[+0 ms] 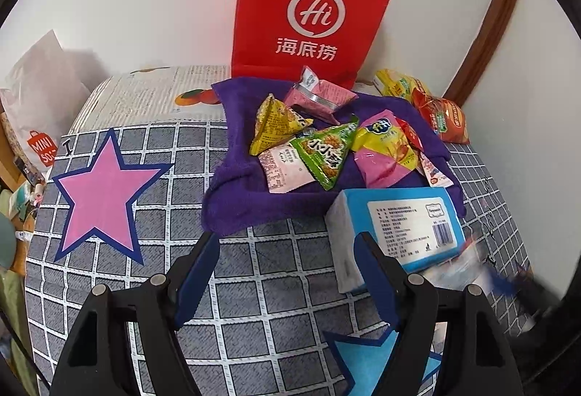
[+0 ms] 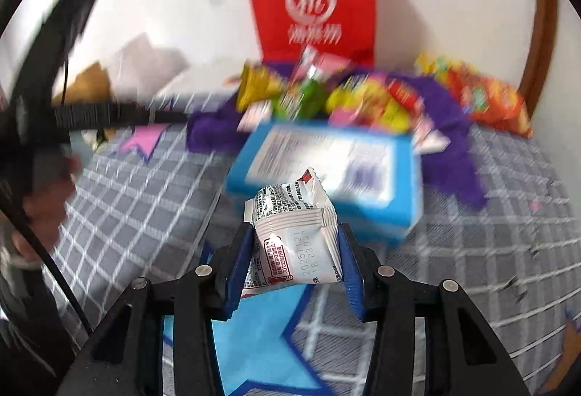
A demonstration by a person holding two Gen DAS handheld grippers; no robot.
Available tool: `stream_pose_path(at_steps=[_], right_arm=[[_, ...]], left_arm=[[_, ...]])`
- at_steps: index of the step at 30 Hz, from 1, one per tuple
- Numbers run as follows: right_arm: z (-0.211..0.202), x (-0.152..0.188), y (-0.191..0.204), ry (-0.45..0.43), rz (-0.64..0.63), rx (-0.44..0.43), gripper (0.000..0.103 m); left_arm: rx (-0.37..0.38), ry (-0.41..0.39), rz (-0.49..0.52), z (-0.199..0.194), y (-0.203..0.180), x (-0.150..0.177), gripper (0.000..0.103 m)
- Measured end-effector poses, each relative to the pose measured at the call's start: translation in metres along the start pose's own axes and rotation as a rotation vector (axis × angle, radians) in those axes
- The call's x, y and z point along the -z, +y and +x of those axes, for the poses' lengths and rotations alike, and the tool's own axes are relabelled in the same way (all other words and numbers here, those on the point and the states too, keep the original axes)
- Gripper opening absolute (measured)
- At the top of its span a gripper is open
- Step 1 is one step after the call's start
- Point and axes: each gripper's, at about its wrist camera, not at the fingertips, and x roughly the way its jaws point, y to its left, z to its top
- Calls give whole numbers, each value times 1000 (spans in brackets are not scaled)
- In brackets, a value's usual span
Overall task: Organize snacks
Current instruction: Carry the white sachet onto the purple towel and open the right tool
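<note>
Several snack packets lie heaped on a purple towel [image 1: 239, 200] at the back: a yellow one [image 1: 272, 123], a green one [image 1: 326, 149] and a pink-and-yellow one [image 1: 385, 149]. In front of the heap lies a blue pack with a white label [image 1: 406, 221]. My left gripper [image 1: 287, 240] hangs open over the checked cloth, just short of the towel's near edge, with nothing between its fingers. My right gripper [image 2: 296, 229] is shut on a white snack packet [image 2: 290, 214], held above a blue star [image 2: 254, 330]. The right wrist view is blurred behind it.
A red paper bag [image 1: 308, 7] stands against the white wall behind the towel. Red and yellow snack bags [image 1: 443, 116] lie at the back right. A pink star [image 1: 101, 196] is on the checked cloth at left. A white shopping bag [image 1: 36, 98] sits far left.
</note>
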Motion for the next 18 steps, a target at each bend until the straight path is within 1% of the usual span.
stream_pose_path(at_steps=[3,5,9,12,15,18], right_arm=[[-4,-36,-20,-66,36,48,46],[6,-60,-35,-84,66,54,47],[47,-99,-48,-68,82,56,47],[75,-115,-46,-50,68,68,47],[98,-130,-46,-38,77,38,47],[119,-141,-41,-24,71,57,51]], left_arm=[[-1,1,-10,2,4,-4,75],[-1,0,-13,3,6,-7,75],[-9,-1,-18,6,9,-12,75],[-23,6,-24,12,15,-15,75],[-34,15,-31,18,21,-17,75],[-36,21,-31,22,24,-20,75]])
